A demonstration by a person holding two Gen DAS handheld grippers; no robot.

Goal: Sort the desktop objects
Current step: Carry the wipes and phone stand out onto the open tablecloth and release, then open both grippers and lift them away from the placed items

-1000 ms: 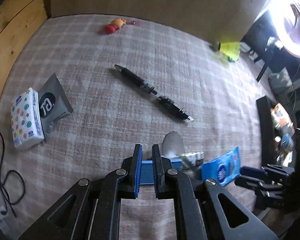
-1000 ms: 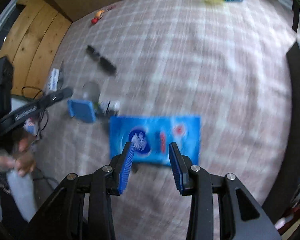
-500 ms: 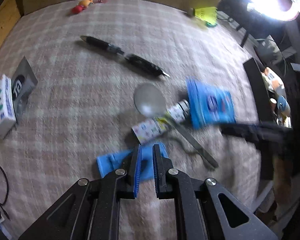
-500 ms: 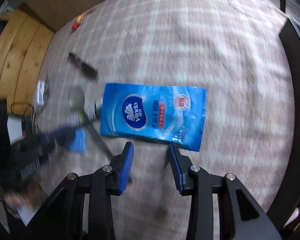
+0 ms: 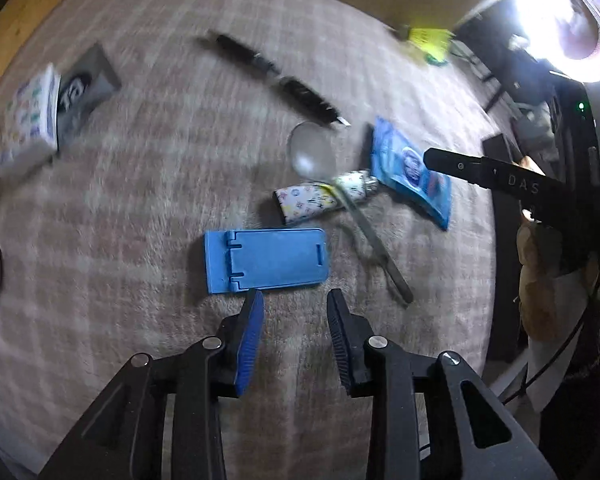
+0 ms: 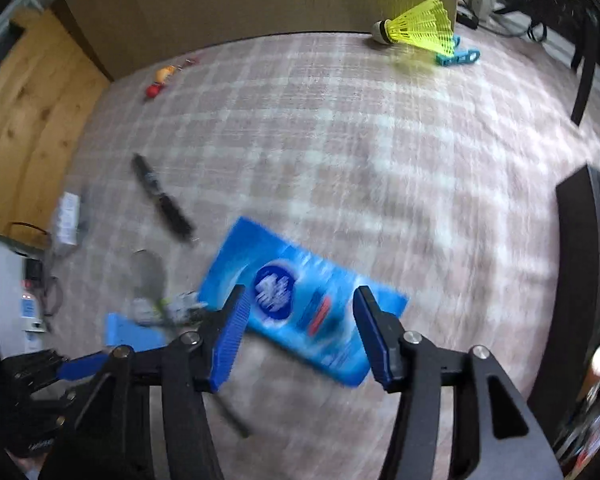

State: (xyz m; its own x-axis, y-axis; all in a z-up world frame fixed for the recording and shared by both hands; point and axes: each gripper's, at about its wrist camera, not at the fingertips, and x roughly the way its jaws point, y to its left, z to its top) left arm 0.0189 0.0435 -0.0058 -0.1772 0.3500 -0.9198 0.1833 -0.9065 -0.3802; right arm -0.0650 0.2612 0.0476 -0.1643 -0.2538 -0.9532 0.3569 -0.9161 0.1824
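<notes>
Now my left tool (image 5: 295, 300) gapes empty just short of the stand (image 5: 265, 260), my right tool (image 6: 300, 300) spread over the wipes (image 6: 304, 300), which I'd close on next.

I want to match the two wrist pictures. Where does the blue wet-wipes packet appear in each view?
Left wrist: the blue wet-wipes packet lies right of centre, beside the spoon.
Right wrist: it lies at lower centre, just ahead of the open right gripper.
Shared landmark: the yellow shuttlecock at the far edge of the table.
</notes>
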